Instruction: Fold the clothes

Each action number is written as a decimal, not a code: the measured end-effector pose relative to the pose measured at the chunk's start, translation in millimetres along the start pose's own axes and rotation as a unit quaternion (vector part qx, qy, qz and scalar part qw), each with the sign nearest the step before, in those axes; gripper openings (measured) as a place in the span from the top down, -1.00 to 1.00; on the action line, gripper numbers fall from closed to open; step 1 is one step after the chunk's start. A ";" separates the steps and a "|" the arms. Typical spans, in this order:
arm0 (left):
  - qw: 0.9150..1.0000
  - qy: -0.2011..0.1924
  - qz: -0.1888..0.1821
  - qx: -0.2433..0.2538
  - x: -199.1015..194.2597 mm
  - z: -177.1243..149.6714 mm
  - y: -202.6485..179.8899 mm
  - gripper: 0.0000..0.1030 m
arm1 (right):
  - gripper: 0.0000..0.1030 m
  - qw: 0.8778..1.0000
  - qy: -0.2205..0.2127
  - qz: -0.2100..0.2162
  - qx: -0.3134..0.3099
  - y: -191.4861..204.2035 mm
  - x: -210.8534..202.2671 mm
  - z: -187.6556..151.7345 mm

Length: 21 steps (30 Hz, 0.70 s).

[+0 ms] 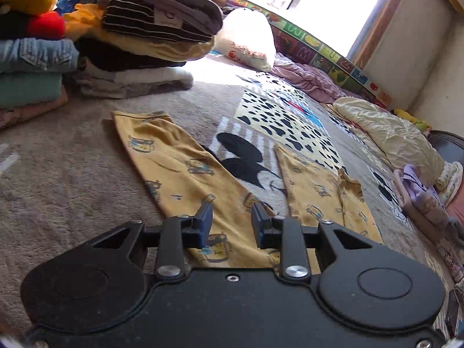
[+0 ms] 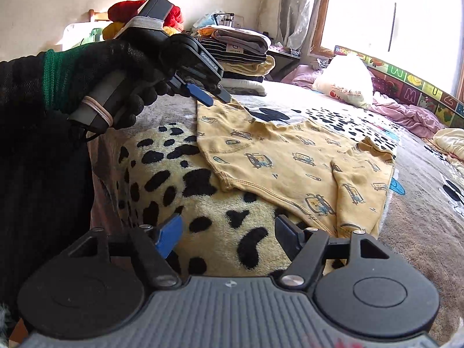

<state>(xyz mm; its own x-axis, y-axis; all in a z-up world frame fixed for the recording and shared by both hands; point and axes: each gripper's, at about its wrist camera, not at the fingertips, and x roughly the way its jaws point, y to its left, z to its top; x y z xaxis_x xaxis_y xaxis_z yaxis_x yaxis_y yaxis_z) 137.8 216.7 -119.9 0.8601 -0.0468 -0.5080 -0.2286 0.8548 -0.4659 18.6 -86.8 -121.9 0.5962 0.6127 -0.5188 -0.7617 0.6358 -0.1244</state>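
Yellow printed cotton, one child's top, spread flat on the spotted fleece blanket; likely light, limp, easily bunched, best pinched at hem or sleeve edge. Two grippers: left gripper hovering over the cloth, fingers parted, holding nothing; right gripper wide open, empty, near the hem. Two stacks of folded clothes well beyond.

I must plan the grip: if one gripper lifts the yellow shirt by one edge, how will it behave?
The yellow shirt would probably droop, since it lies thin and creased on the blanket. It looks light, so one gripper should manage it. The folded-in sleeve may fall open.
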 end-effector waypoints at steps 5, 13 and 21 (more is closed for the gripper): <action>0.996 0.006 0.005 -0.093 1.8 6.3 49.1 0.48 | -0.29 1.000 0.000 0.012 0.029 10.7 16.5 17.8; 0.983 -0.019 -0.004 -0.182 32.8 23.9 70.4 0.48 | -0.30 0.995 0.010 0.025 0.095 7.5 19.8 10.5; 0.992 -0.043 0.003 -0.119 45.1 49.7 44.2 1.00 | -0.32 0.964 -0.030 0.024 0.263 -53.6 1.9 -3.6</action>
<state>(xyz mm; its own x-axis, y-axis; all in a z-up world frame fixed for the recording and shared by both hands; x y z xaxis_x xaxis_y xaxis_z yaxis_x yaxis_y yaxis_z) 189.1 278.0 -127.4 0.8921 0.0115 -0.4518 -0.3262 0.7082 -0.6262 59.7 -121.4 -119.3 0.5888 0.6638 -0.4612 -0.5644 0.7461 0.3532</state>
